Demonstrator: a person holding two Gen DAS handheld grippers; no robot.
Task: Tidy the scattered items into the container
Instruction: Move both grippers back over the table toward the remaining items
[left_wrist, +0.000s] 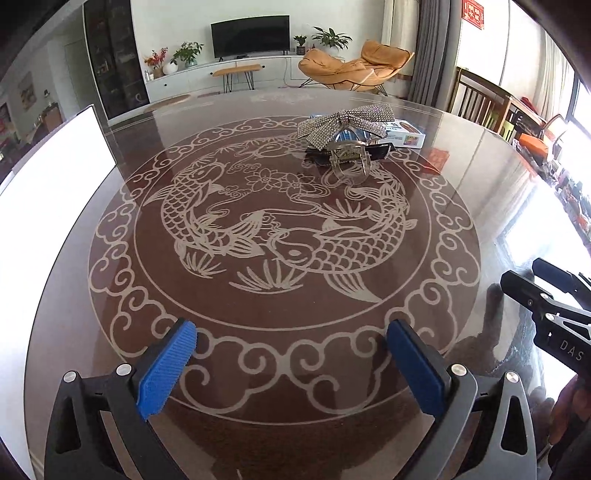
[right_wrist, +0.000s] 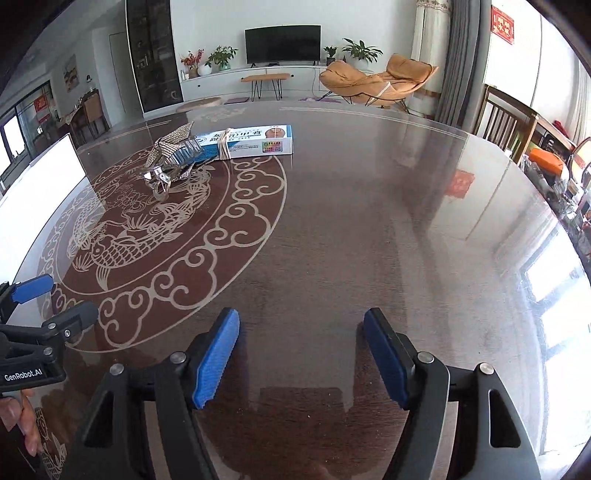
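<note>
1. The left hand-held gripper (left_wrist: 291, 354) is hovering low over the near side of the round bench (left_wrist: 461, 177), its blue pads (left_wrist: 168, 365) spread wide apart with nothing between them.
2. The right hand-held gripper (right_wrist: 301, 356) is hanging over a plain dark stretch of the bench, its jaws likewise standing wide and gripping nothing.
3. A rhinestone bow hair clip (left_wrist: 345, 120) is sitting toward the far side of the bench, on the edge of the etched fish medallion (left_wrist: 258, 229).
4. A clear claw clip (left_wrist: 347, 164) is lying just in front of the bow, touching or nearly touching it.
5. A blue and white carton (right_wrist: 255, 142) with a rubber band around it is lying flat just behind the clips; whether it is touching them is unclear.
6. A white container (left_wrist: 51, 184) is standing at the left edge of the bench, well apart from the clips and the carton.
7. Both hand-held grippers are sitting well apart from all of these items.
</note>
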